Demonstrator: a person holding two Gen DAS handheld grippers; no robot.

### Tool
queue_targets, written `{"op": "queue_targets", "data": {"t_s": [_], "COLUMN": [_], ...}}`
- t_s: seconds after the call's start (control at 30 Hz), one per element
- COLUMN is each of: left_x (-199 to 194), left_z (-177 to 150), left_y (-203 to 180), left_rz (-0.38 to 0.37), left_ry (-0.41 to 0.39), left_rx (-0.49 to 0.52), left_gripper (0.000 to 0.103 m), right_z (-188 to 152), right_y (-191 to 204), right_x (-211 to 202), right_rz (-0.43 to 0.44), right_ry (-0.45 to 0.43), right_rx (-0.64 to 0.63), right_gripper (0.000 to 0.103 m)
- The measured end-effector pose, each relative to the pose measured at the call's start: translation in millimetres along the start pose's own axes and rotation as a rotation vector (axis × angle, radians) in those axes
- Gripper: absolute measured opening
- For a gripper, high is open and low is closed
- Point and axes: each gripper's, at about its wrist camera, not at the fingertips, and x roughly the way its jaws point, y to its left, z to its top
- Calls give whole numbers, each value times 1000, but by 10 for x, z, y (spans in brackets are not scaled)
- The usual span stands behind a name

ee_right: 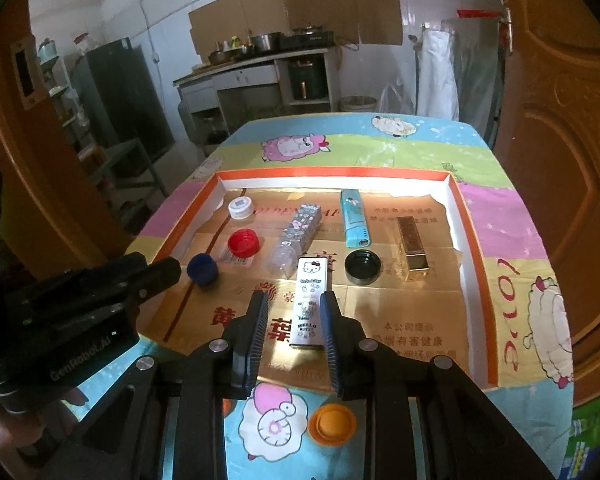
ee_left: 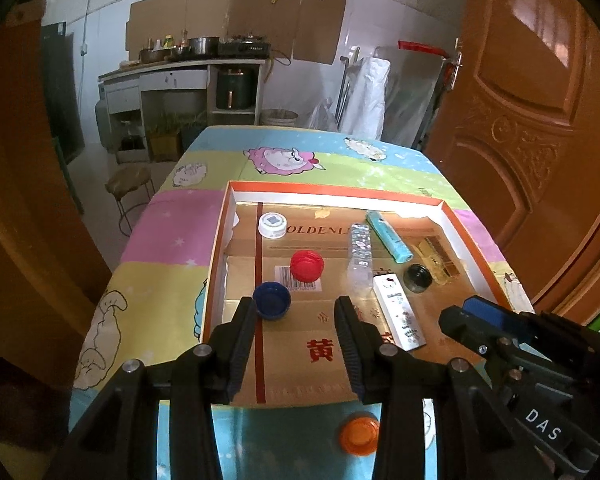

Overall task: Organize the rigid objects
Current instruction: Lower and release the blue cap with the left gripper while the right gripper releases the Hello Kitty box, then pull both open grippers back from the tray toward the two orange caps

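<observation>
The shallow cardboard tray with orange rim [ee_right: 456, 188] sits on the counter [ee_right: 512, 216] under its cartoon-sheep cloth, and it already holds most of the pieces: white, red [ee_right: 242, 242] and dark blue [ee_right: 202, 268] plastic caps along its left side, and a black round lid [ee_right: 362, 267], lighters and a white Hello Kitty lighter case [ee_right: 310, 304] farther right. One orange plastic cap [ee_right: 332, 424] lies outside, on the cloth just beyond the tray's near edge. Both claws hover above that near edge with nothing between the fingers; the left claw [ee_left: 296, 320] stands half spread, the right claw [ee_right: 294, 308] narrower but still parted, the case showing through its gap. I'd judge the orange cap is next. Whichever claw goes should draw back beyond the near edge, spread wider than the cap, straddle its rim squarely, then lift it over the wall beside the other caps.
</observation>
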Motion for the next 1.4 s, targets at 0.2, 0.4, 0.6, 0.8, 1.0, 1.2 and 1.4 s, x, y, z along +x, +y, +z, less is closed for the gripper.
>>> {"op": "queue_targets", "data": {"t_s": [0.2,0.4,0.6,0.8,1.0,1.2,1.4], "left_x": [-160,-331,-472,-622,-759,-848,-924], "left_z": [-36,-71,-110,-153,-237,-338,-477], "left_y": [-45,-84,-114,-135,-121,-125,-133], "left_rz": [-2,-4,-7,-10,-14,-26,-49], "left_ry": [-14,-35,-50,-69,-78,-79,-76], "left_rx": [8,15,22,24,20,20,31], "left_gripper": [40,40,40,40,40,40,44], "right_z": [-49,-90,-133,-177,-260,-375,-534], "right_y": [38,73,109,158,160,147,111], "right_x": [-194,-371,-532,-693,-848,-964,-1065], "right_rz": [-4,-9,-14,-20,-31,-38,-31], "right_ry": [-19,-37,-53,-72,-84,-82,-75], "right_rx": [-5,-12,-18,-32,-32,-28,-8], "right_gripper": [28,28,28,28,28,28,36]}}
